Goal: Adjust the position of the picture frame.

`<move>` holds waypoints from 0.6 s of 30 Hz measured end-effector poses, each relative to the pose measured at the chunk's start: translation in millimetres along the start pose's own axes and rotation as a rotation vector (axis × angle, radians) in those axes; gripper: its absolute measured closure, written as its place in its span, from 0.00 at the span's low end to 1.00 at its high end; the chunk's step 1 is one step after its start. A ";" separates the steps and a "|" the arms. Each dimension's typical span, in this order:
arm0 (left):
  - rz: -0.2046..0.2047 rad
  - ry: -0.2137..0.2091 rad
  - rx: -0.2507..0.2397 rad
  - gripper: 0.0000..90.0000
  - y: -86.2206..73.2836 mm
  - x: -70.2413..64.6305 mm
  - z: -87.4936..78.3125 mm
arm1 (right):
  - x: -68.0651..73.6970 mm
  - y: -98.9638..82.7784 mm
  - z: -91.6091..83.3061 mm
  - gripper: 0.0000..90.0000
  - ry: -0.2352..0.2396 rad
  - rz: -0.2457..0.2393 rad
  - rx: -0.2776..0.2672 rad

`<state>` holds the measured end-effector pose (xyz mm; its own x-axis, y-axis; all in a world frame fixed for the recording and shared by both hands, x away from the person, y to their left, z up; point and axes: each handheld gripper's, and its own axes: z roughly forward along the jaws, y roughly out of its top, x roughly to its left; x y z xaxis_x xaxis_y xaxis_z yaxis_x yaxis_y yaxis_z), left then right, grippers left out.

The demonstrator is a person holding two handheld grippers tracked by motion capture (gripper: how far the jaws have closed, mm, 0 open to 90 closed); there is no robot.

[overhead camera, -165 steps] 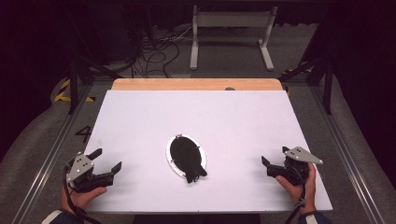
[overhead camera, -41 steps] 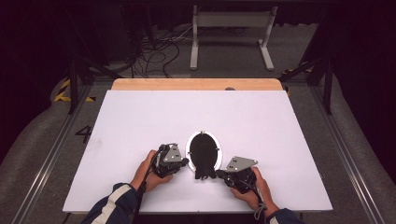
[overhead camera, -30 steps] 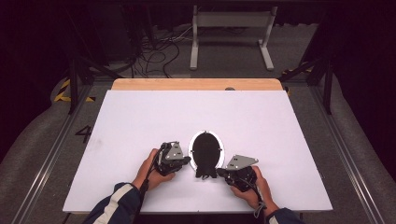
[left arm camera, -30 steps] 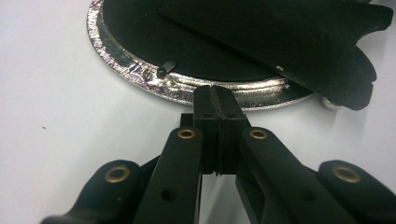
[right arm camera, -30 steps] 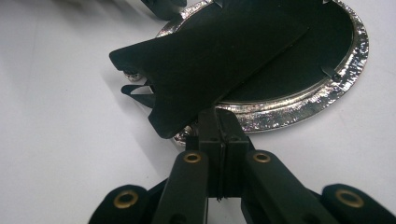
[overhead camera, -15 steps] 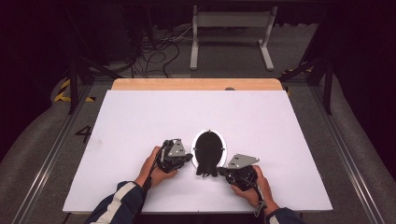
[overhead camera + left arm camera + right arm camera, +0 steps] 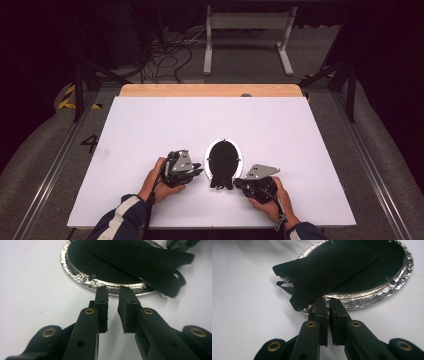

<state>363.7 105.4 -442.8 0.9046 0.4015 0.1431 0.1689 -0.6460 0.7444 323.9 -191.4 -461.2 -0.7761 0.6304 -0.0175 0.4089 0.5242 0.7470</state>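
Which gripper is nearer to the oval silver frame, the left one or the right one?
Roughly equal. The left gripper has its tips at the rim of the oval silver frame, jaws slightly apart. The right gripper also reaches the rim beside the black stand.

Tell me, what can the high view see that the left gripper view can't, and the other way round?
The high view gives the whole white table, the person's left hand and right hand, and cables on the floor behind. The left gripper view gives the left gripper up close, its jaws just opened with nothing between them, plus the crinkly silver rim and a small clip. Both share the oval frame lying face down with its black stand.
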 end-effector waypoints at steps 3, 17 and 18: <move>-0.039 0.020 -0.004 0.72 -7.6 -0.6 -17.4 | -0.9 -0.2 -1.1 0.94 -0.004 -0.003 0.004; -0.143 0.081 -0.025 0.28 -73.6 -15.3 -69.6 | -6.1 0.8 -21.8 0.83 -0.017 0.033 -0.020; -0.143 0.090 -0.025 0.27 -77.9 -14.0 -73.0 | -6.0 0.9 -22.2 0.82 -0.013 0.032 -0.017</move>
<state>309.4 197.5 -455.1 0.8331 0.5455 0.0917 0.2827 -0.5624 0.7770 318.3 -207.4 -445.7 -0.7561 0.6544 -0.0018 0.4257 0.4939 0.7582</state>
